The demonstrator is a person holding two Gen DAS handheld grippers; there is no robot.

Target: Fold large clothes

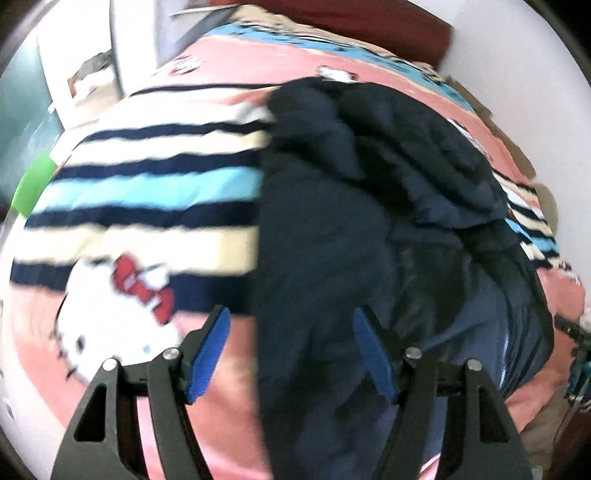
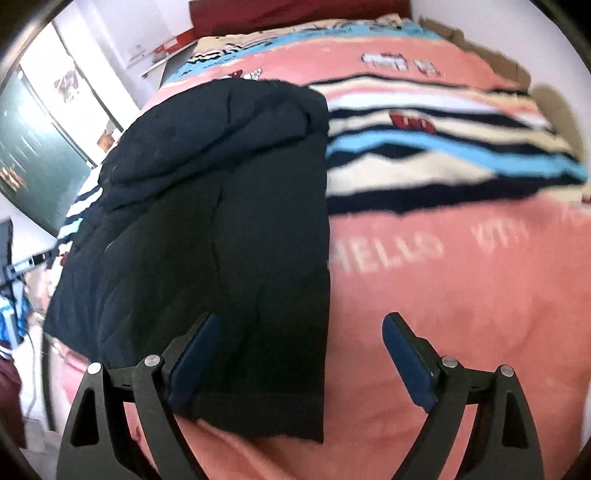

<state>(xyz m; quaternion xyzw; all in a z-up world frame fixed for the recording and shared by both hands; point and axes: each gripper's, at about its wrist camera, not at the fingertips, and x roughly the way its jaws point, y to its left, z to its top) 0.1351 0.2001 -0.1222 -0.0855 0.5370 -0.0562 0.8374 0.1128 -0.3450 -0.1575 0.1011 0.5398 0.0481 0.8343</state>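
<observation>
Left wrist view: the left gripper (image 1: 291,354) pointed steeply down with its blue pads apart and nothing pinched between them; the dark fabric seen in the gap lay on the bed below, not against either pad. Right wrist view: the right gripper (image 2: 299,354) likewise stood wide open and empty, its 9 o'clock finger (image 2: 192,354) over the garment's hem and its 3 o'clock finger over bare blanket.

The task's thing, a dark navy padded jacket (image 2: 221,206), lay on the bed. From the right gripper it ran toward 12 o'clock and 10 o'clock, with one long straight edge down the middle of the view, which suggested a side already turned in. From the left gripper it spread toward 12 and 2 o'clock, with a bunched, rumpled mass, possibly a hood or sleeve, at the far end (image 1: 388,147).

Both open grippers over opposite sides of the jacket probably marked a release or a reach for the next fold; which one could not be told.

Beneath lay a pink cartoon-cat blanket (image 2: 461,280) with navy, cream and blue stripes, serving as a broad, soft folding surface. A dark red headboard (image 2: 295,11) stood at 12 o'clock.

No container was visible; both views were motion-blurred.
</observation>
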